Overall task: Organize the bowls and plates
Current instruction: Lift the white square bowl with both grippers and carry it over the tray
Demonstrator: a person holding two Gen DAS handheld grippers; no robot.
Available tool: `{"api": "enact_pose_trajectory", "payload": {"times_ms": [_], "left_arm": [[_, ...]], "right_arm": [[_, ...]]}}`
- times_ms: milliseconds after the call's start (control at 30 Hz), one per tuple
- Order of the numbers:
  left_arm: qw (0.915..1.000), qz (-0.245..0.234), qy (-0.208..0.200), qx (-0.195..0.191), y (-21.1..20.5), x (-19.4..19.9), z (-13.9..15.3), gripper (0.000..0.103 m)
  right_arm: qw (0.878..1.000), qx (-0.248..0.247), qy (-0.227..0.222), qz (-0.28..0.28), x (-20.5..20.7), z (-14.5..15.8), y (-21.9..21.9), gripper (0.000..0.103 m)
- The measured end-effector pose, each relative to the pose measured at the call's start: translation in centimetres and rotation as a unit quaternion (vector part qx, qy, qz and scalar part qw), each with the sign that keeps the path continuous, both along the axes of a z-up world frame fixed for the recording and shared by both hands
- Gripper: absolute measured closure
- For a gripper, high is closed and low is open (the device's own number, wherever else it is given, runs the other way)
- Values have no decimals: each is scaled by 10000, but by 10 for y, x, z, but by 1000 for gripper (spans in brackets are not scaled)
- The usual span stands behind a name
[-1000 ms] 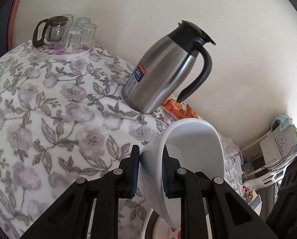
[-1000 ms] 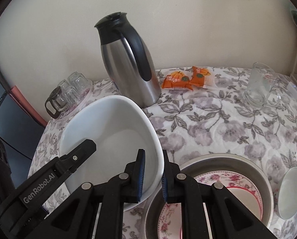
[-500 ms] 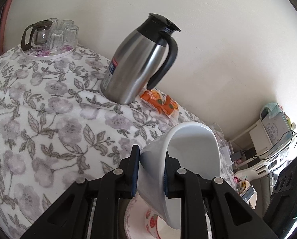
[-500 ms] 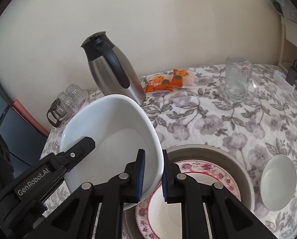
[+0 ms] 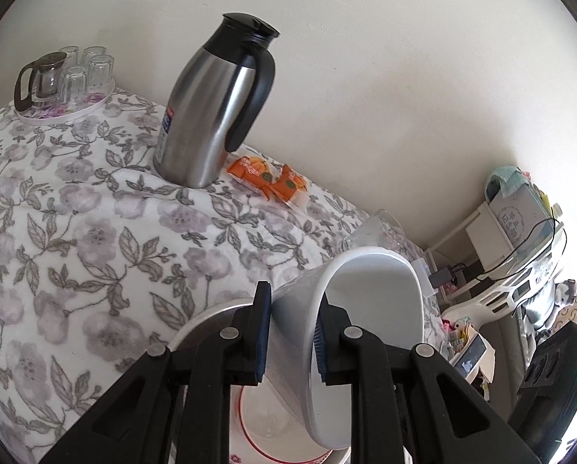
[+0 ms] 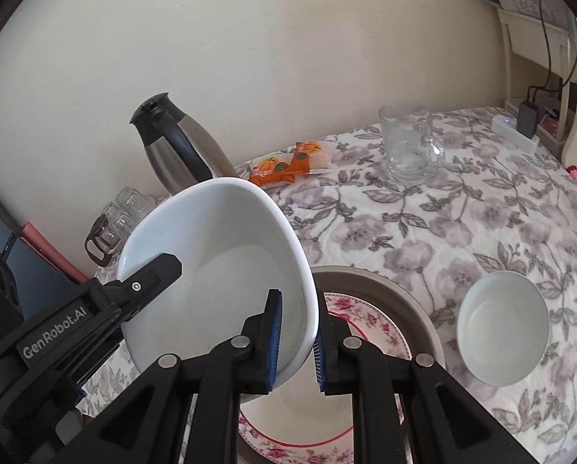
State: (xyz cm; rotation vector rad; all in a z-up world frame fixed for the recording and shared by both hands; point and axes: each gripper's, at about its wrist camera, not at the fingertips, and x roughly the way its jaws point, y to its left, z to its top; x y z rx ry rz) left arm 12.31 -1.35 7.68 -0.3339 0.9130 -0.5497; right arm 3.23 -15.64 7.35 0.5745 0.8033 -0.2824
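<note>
The large white bowl [image 6: 218,270] is held tilted above the floral plate [image 6: 369,332], its rim clamped by the left gripper [image 5: 290,334] and right gripper [image 6: 296,342]. Bare tablecloth [image 6: 423,232] is seen toward the table's far edge.

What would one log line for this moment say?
left gripper: shut on large white bowl rim | right gripper: shut on opposite rim | bowl: tilted, above floral plate | small white bowl: on tablecloth

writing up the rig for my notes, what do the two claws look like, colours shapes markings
Both claws, left and right, are matte black angular plastic with two flat fingers, ribbed blue pads on the inner faces and round silver pivot bolts. White "GenRobot.AI" lettering shows on the left one's side. No cables or sleeves visible.
</note>
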Motion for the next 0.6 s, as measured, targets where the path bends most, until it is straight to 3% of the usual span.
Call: {"api": "enact_pose_trajectory", "payload": {"times_ms": [600], "left_arm": [[9996,-195,123,167,-23,-24,-8,83]], "right_arm": [[9993,198,313,-83,-26,-12,-17,87]]}}
